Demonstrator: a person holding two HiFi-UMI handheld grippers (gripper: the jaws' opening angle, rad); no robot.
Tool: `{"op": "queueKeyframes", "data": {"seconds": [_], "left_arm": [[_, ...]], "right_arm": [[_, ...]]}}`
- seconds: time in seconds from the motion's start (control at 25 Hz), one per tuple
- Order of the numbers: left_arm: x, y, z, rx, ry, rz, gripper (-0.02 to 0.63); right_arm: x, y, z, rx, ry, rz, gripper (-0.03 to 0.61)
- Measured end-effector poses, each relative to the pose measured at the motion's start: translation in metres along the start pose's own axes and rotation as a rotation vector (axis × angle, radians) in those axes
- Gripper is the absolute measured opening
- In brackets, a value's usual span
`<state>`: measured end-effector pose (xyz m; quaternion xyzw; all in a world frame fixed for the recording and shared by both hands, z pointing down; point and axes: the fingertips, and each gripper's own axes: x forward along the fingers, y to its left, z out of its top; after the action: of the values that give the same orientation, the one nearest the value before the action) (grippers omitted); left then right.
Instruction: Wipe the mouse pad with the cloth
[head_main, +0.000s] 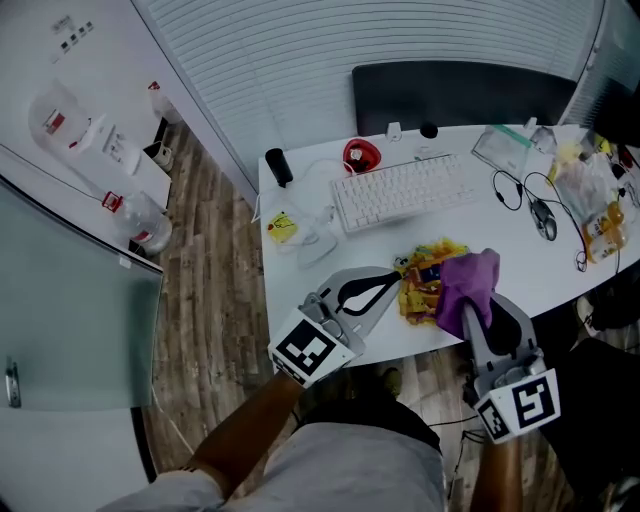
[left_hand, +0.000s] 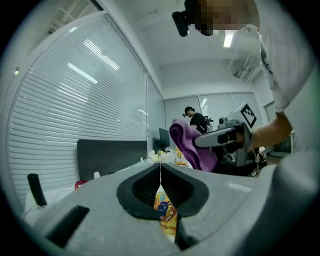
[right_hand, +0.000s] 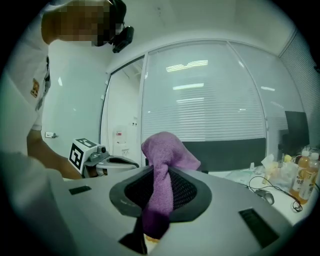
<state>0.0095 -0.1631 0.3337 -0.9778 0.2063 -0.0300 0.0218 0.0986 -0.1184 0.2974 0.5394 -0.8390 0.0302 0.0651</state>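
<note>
Purple cloth (head_main: 468, 280), lower centre, sits clamped in the right gripper (head_main: 468, 318); the left gripper (head_main: 398, 272) seems to pinch the yellow mouse pad (head_main: 425, 262): hold it taut, wipe flat

Both forearms reach forward, left gripper (head_main: 397, 271) nipping the mouse pad (head_main: 424, 288), right gripper (head_main: 469, 312) clamped on the purple cloth (head_main: 470, 277).

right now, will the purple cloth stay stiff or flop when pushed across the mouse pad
Probably floppy: the cloth folds and droops over the right gripper instead of holding shape. Likely light, since one pinch carries it. It looks fuzzy, so it should drag rather than slide on the mouse pad.
</note>
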Motion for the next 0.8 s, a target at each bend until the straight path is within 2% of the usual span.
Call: {"op": "queueKeyframes", "data": {"seconds": [0.16, 0.48, 0.8], "left_arm": [[0.014, 0.004, -0.023, 0.018, 0.067, 0.004, 0.015], [0.037, 0.008, -0.078, 0.032, 0.252, -0.020, 0.015], [0.047, 0.012, -0.139, 0.006, 0.439, -0.039, 0.015]], "right_arm": [[0.025, -0.007, -0.019, -0.011, 0.114, 0.052, 0.066], [0.071, -0.012, -0.063, -0.043, 0.354, 0.151, 0.066], [0.109, -0.011, -0.111, -0.101, 0.563, 0.225, 0.066]]}}
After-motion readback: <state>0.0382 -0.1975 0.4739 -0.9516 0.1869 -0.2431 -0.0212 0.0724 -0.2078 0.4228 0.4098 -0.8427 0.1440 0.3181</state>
